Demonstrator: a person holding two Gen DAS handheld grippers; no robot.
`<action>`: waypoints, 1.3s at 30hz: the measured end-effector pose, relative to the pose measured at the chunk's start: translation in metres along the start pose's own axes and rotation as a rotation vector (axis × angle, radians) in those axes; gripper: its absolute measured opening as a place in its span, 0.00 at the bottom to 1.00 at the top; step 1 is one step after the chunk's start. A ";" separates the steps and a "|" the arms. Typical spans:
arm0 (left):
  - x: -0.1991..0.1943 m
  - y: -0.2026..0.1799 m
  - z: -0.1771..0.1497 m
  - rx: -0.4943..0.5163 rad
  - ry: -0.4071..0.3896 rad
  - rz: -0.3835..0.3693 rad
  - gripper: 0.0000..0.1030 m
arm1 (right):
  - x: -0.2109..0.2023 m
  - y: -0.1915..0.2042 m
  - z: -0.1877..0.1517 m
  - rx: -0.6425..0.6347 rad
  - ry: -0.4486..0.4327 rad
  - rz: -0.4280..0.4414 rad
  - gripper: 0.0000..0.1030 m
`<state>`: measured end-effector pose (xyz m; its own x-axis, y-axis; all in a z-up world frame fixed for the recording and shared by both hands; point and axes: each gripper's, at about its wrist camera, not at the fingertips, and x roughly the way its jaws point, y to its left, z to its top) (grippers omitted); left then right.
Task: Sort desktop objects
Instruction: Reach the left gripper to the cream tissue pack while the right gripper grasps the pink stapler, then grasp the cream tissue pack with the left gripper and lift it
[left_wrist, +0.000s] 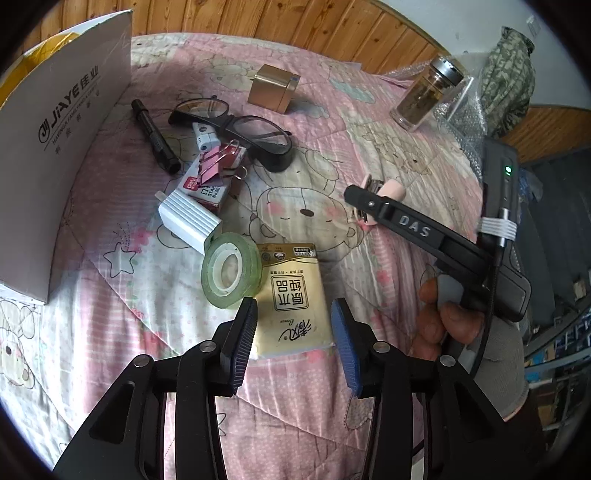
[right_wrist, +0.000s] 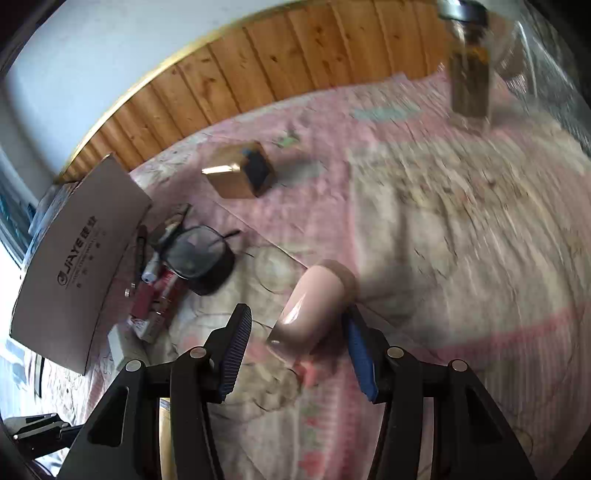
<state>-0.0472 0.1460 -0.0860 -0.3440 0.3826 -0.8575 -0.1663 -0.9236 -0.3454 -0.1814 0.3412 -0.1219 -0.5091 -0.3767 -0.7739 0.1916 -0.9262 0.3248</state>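
The left gripper (left_wrist: 293, 314) has its jaws spread and released, with the tissue pack (left_wrist: 291, 299) lying flat on the quilt (left_wrist: 406, 122) directly between and just beyond them. Neither pad presses on the pack. It looks light and soft, a plastic-wrapped packet that will give under pressure, so a hold across its narrow width near the middle should do; the film is glossy and may slip if pinched only at a corner. A tape roll (left_wrist: 231, 273) leans on the pack's edge just ahead of the left-hand jaw and could be nudged or dragged along.

The right gripper (right_wrist: 297, 332) also stands released. A pink hair clip (right_wrist: 312, 306) lies between its jaws, close against the right-hand one and clear of the left-hand one; whether it actually touches is hard to tell through the blur. The clip looks like hard, smooth, shiny plastic, light and rigid, likely slippery on its rounded back, so gripping across its flat sides seems safer.

Farther ahead of the left jaws sits a loose heap: a white charger (left_wrist: 190, 218), a staples box (left_wrist: 210, 184) with a pink binder clip (left_wrist: 214, 166) on it, glasses (left_wrist: 236, 127) that look fragile, and a black marker (left_wrist: 155, 136).

A grey cardboard box (left_wrist: 66, 147) stands open, far to the left of the jaws; its inside cannot be seen. A glass bottle (left_wrist: 426, 92) holding something brownish stands upright far ahead to the right, and a small gold box (left_wrist: 273, 88) sits closed.
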 end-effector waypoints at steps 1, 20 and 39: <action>0.003 -0.002 0.001 0.007 0.002 0.003 0.44 | -0.006 -0.006 -0.002 0.006 -0.033 0.023 0.48; 0.005 -0.022 -0.015 0.184 -0.044 0.088 0.35 | -0.026 -0.001 -0.011 0.037 -0.023 -0.069 0.25; 0.016 -0.057 -0.002 0.161 -0.100 0.082 0.40 | -0.062 -0.008 -0.065 0.088 -0.020 -0.023 0.25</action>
<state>-0.0410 0.2045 -0.0806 -0.4516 0.3141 -0.8351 -0.2764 -0.9392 -0.2038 -0.0972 0.3706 -0.1119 -0.5295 -0.3541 -0.7709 0.1056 -0.9292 0.3543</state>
